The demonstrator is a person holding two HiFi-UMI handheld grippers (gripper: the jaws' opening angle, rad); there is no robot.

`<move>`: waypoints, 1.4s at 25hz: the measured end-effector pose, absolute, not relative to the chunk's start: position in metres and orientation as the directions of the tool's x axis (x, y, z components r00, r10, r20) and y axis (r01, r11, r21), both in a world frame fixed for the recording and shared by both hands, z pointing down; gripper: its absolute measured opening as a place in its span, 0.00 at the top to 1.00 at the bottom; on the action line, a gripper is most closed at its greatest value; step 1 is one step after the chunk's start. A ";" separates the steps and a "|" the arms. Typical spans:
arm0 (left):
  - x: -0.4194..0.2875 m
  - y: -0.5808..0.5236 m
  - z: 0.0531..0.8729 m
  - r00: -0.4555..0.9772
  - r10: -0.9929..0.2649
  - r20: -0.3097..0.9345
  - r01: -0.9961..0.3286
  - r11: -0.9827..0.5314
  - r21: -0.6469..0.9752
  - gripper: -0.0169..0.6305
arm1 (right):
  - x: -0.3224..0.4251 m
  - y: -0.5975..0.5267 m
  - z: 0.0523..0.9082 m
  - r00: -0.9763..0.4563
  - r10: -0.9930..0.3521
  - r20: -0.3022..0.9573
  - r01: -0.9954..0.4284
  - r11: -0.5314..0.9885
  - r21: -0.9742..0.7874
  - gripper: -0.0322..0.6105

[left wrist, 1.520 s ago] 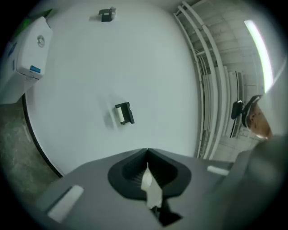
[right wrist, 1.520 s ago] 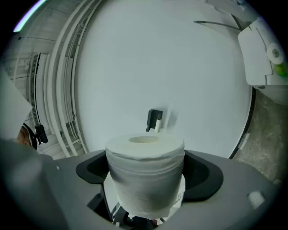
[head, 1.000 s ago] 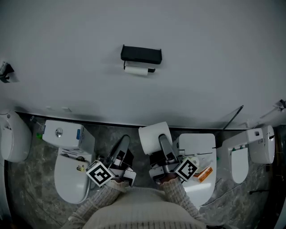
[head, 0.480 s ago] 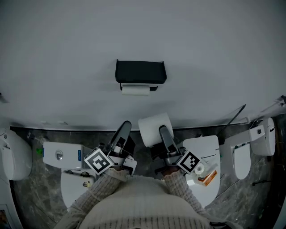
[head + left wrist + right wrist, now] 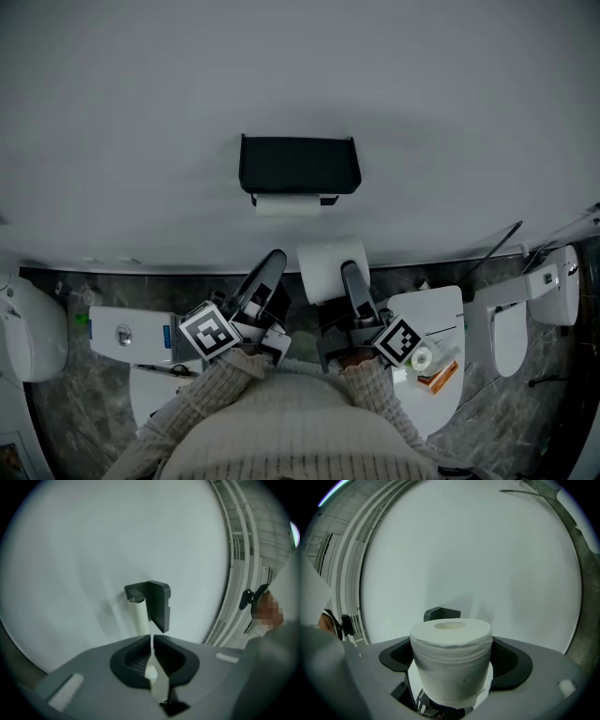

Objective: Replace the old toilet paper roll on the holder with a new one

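Note:
A black holder (image 5: 298,166) is fixed to the pale wall, with the thin, nearly spent old roll (image 5: 287,205) hanging under it. My left gripper (image 5: 274,257) is shut and empty, just below and left of the holder. In the left gripper view the holder (image 5: 158,603) and old roll (image 5: 139,616) stand right beyond the closed left gripper (image 5: 152,640). My right gripper (image 5: 339,274) is shut on a full white new roll (image 5: 323,265), below the holder. In the right gripper view the new roll (image 5: 451,658) fills the right gripper (image 5: 452,665), and the holder (image 5: 440,613) peeks out behind it.
White toilets stand along the wall's foot on a grey marbled floor: one at the left (image 5: 127,333), one at the right (image 5: 433,323), others at the far left (image 5: 28,328) and far right (image 5: 525,305). A small orange item (image 5: 436,377) lies on the right toilet.
Both grippers have moved closer to the wall. The holder now looks larger and sits lower in the head view, nearer the gripper tips. The new roll stays held.

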State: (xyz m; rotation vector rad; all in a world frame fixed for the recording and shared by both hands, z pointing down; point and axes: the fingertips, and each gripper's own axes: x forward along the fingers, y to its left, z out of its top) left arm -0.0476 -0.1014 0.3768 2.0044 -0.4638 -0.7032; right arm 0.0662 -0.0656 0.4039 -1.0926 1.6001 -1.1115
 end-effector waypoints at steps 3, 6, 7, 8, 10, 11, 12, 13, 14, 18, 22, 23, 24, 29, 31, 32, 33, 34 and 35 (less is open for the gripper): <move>-0.043 -0.104 0.369 0.764 -0.579 -0.286 -0.053 -0.498 0.866 0.96 | 0.070 -0.069 0.407 -0.235 -0.958 -0.167 -0.169 0.209 -0.963 0.20; -0.042 -0.109 0.369 0.751 -0.593 -0.291 -0.061 -0.501 0.863 0.96 | 0.071 -0.075 0.406 -0.253 -0.952 -0.171 -0.155 0.214 -0.964 0.20; -0.041 -0.111 0.368 0.746 -0.596 -0.295 -0.064 -0.506 0.860 0.96 | 0.071 -0.077 0.406 -0.262 -0.950 -0.170 -0.154 0.215 -0.964 0.20; -0.041 -0.113 0.370 0.743 -0.602 -0.292 -0.075 -0.508 0.858 0.96 | 0.072 -0.079 0.405 -0.272 -0.948 -0.167 -0.156 0.215 -0.964 0.20; -0.040 -0.117 0.374 0.736 -0.617 -0.280 -0.088 -0.497 0.863 0.96 | 0.072 -0.082 0.403 -0.294 -0.943 -0.160 -0.154 0.211 -0.965 0.20; -0.039 -0.118 0.375 0.729 -0.623 -0.283 -0.079 -0.487 0.870 0.96 | 0.073 -0.083 0.401 -0.303 -0.940 -0.157 -0.151 0.210 -0.966 0.20; -0.040 -0.119 0.382 0.723 -0.626 -0.291 -0.065 -0.482 0.874 0.96 | 0.073 -0.084 0.400 -0.312 -0.937 -0.156 -0.148 0.210 -0.966 0.20; -0.042 -0.120 0.392 0.717 -0.628 -0.302 -0.051 -0.479 0.876 0.96 | 0.074 -0.085 0.397 -0.321 -0.934 -0.156 -0.148 0.212 -0.966 0.20; -0.042 -0.121 0.396 0.711 -0.632 -0.308 -0.042 -0.475 0.879 0.96 | 0.075 -0.086 0.396 -0.329 -0.931 -0.156 -0.149 0.214 -0.965 0.20; -0.028 -0.125 0.364 0.695 -0.659 -0.288 -0.050 -0.444 0.895 0.96 | 0.082 -0.091 0.391 -0.345 -0.926 -0.150 -0.156 0.214 -0.964 0.20; -0.025 -0.127 0.365 0.701 -0.669 -0.248 -0.101 -0.437 0.894 0.93 | 0.090 -0.095 0.389 -0.332 -0.931 -0.153 -0.139 0.209 -0.968 0.20; -0.025 -0.128 0.365 0.698 -0.672 -0.247 -0.103 -0.436 0.894 0.91 | 0.091 -0.096 0.389 -0.330 -0.931 -0.158 -0.129 0.210 -0.969 0.20; -0.025 -0.129 0.364 0.696 -0.674 -0.248 -0.100 -0.433 0.896 0.89 | 0.092 -0.097 0.390 -0.329 -0.931 -0.160 -0.123 0.210 -0.970 0.20; -0.025 -0.140 0.372 0.680 -0.693 -0.240 -0.064 -0.382 0.922 0.79 | 0.094 -0.102 0.395 -0.332 -0.931 -0.150 -0.109 0.196 -0.974 0.20; -0.025 -0.143 0.373 0.675 -0.697 -0.242 -0.059 -0.378 0.924 0.76 | 0.094 -0.103 0.394 -0.333 -0.929 -0.159 -0.100 0.203 -0.974 0.20; -0.025 -0.144 0.372 0.672 -0.699 -0.245 -0.056 -0.378 0.924 0.75 | 0.095 -0.103 0.394 -0.333 -0.929 -0.161 -0.100 0.204 -0.974 0.20; -0.024 -0.145 0.371 0.669 -0.700 -0.249 -0.052 -0.379 0.924 0.75 | 0.095 -0.103 0.395 -0.334 -0.929 -0.159 -0.102 0.204 -0.974 0.20; -0.023 -0.146 0.370 0.668 -0.700 -0.252 -0.051 -0.381 0.923 0.74 | 0.096 -0.103 0.396 -0.334 -0.929 -0.157 -0.103 0.202 -0.974 0.20; -0.022 -0.147 0.370 0.669 -0.700 -0.251 -0.052 -0.380 0.923 0.73 | 0.097 -0.103 0.396 -0.332 -0.930 -0.156 -0.104 0.200 -0.974 0.20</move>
